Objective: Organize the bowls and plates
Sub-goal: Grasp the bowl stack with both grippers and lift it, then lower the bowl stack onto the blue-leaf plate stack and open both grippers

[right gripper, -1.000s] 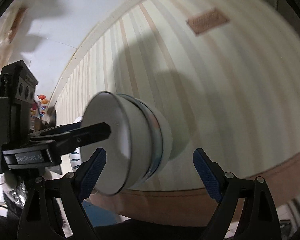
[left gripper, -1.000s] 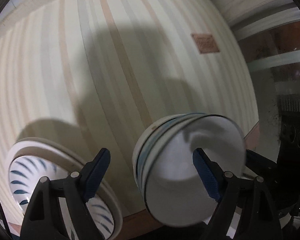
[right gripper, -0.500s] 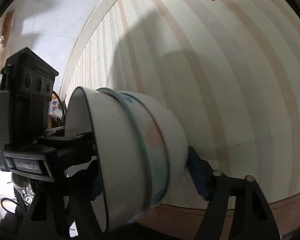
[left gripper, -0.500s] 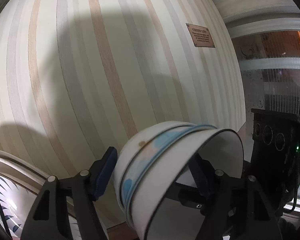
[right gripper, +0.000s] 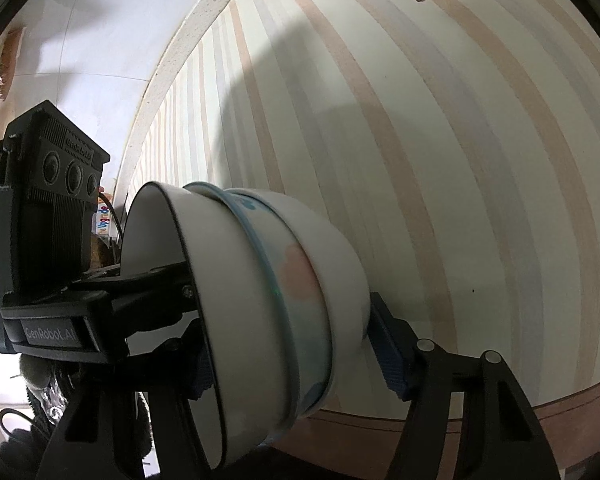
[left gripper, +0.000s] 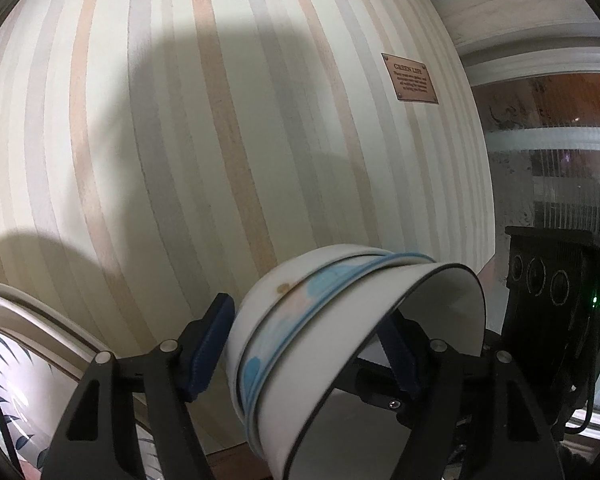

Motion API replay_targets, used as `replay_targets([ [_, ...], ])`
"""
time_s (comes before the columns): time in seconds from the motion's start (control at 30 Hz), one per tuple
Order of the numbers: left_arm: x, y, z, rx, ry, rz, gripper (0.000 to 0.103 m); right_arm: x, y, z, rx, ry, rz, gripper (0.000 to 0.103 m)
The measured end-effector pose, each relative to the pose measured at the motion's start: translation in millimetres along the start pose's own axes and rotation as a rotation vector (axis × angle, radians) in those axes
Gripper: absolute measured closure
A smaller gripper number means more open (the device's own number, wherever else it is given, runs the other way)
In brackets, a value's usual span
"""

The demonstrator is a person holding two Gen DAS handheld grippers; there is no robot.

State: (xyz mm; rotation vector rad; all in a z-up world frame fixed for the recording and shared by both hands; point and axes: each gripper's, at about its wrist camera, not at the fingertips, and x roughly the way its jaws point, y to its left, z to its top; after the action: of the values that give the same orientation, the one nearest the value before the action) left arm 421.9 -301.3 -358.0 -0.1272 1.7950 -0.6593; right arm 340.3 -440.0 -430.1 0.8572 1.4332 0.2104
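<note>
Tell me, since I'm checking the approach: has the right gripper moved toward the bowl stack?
Yes. The right gripper closed in; the bowl stack now sits between its closing jaws, against the striped tablecloth.

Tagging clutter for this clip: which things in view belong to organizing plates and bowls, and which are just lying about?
Job in hand: stacked bowls, tipped on their side; leaf-pattern plate at the lower left.
Lying about: striped tablecloth; brown plaque fixed on it.
</note>
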Motion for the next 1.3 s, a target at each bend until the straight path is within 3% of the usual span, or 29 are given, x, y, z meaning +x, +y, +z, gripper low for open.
replay_targets([
  [0.63, -15.6, 1.9, -0.3, -0.017, 0.014, 0.023, 0.034, -6.3, 1.4, 0.4, 0.041, 0.024, 0.013, 0.035],
  [1.0, -63.2, 19.5, -9.4, -0.051, -0.052, 0.027, 0.034, -12.6, 40.0, 10.9, -0.026, 0.034, 0.014, 0.035],
  [1.3, -109.1, 59.0, -34.7, -0.145, -0.127, 0.043, 0.034, -4.7, 86.6, 21.3, -0.124, 0.104, 0.024, 0.035],
])
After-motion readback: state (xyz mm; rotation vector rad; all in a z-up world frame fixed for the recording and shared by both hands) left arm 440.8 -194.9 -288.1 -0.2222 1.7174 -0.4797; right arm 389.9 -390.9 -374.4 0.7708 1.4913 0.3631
